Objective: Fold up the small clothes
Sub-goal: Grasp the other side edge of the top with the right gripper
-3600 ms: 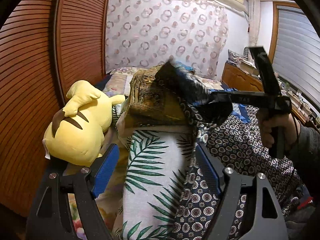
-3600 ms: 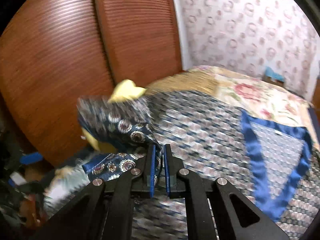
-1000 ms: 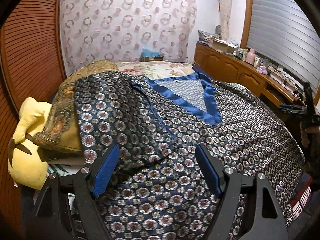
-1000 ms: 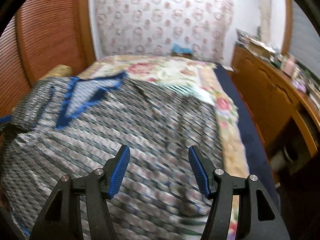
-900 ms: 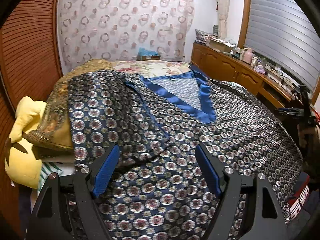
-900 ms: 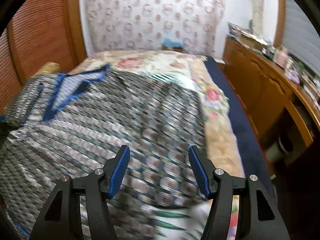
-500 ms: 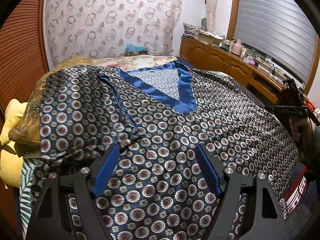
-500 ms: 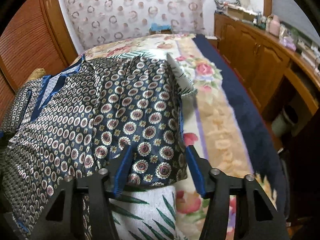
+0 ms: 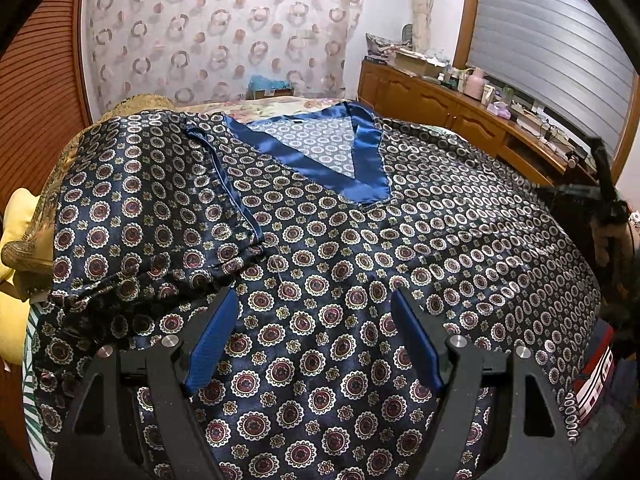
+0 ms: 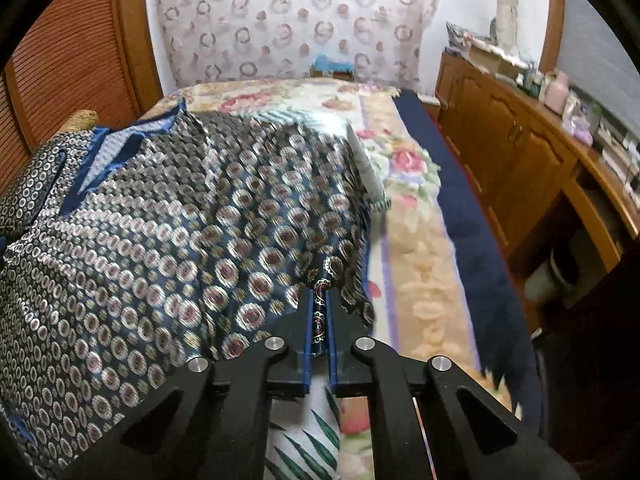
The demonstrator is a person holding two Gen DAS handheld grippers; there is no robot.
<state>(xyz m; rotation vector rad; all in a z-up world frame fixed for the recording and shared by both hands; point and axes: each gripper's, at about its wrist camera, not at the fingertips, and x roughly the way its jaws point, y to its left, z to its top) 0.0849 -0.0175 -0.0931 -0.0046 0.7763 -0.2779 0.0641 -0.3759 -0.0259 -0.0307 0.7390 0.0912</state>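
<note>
A dark blue satin top (image 9: 360,248) with a medallion print and a plain blue V-neck (image 9: 360,168) lies spread flat on the bed. Its left sleeve (image 9: 140,216) is folded in over the body. My left gripper (image 9: 314,344) is open and empty, hovering over the lower front of the top. My right gripper (image 10: 319,316) is shut on the top's lower right corner (image 10: 344,276), at the garment's right edge. The top also fills the left of the right wrist view (image 10: 180,240). The right gripper shows at the far right of the left wrist view (image 9: 600,196).
A yellow plush toy (image 9: 16,248) and a gold brocade cushion (image 9: 28,256) lie at the left edge. A floral blanket (image 10: 416,264) covers the bed. A wooden cabinet (image 10: 520,160) runs along the right. A louvred wooden door (image 10: 68,68) stands at the left.
My right gripper has closed on the top's right corner, where it was open half a second ago. The left gripper stays open and has drifted slightly forward over the cloth.
</note>
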